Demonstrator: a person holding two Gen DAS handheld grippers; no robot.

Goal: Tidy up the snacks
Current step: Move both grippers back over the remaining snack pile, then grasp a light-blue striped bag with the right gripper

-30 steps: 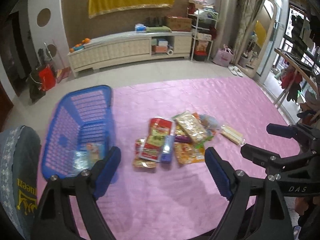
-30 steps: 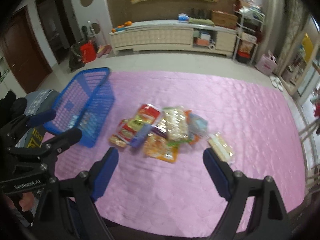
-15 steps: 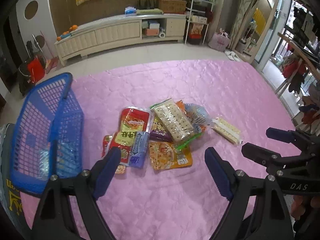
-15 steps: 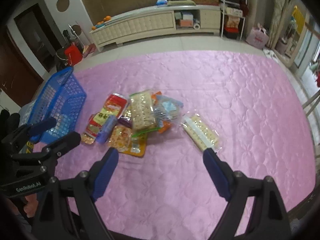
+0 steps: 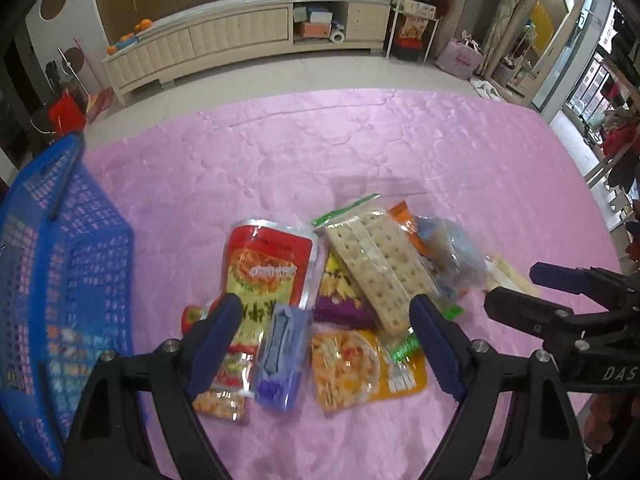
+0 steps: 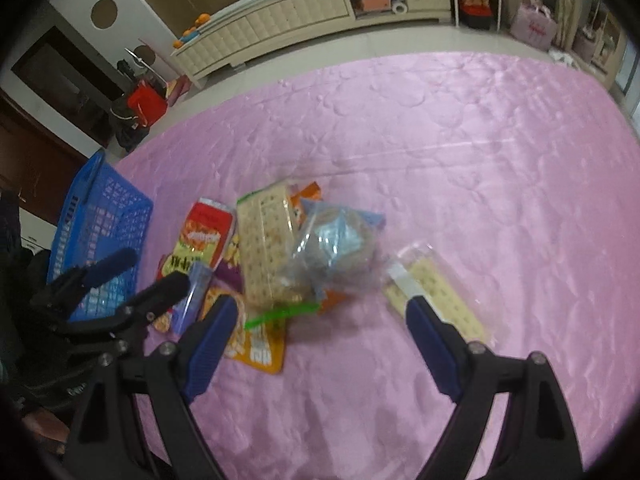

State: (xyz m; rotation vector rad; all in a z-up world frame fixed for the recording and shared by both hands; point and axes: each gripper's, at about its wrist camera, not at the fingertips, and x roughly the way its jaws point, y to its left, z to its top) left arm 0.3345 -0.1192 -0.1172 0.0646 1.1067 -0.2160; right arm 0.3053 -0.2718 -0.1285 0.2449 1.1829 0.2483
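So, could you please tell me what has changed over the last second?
Both hand-held grippers, left and right, have come down closer to the snack pile on the pink cover. Nothing was grasped. Both stayed open; the packets and blue basket look unmoved.

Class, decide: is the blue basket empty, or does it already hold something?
Not empty: through the blue basket mesh, pale packaging shows near its bottom; how many items cannot be told.
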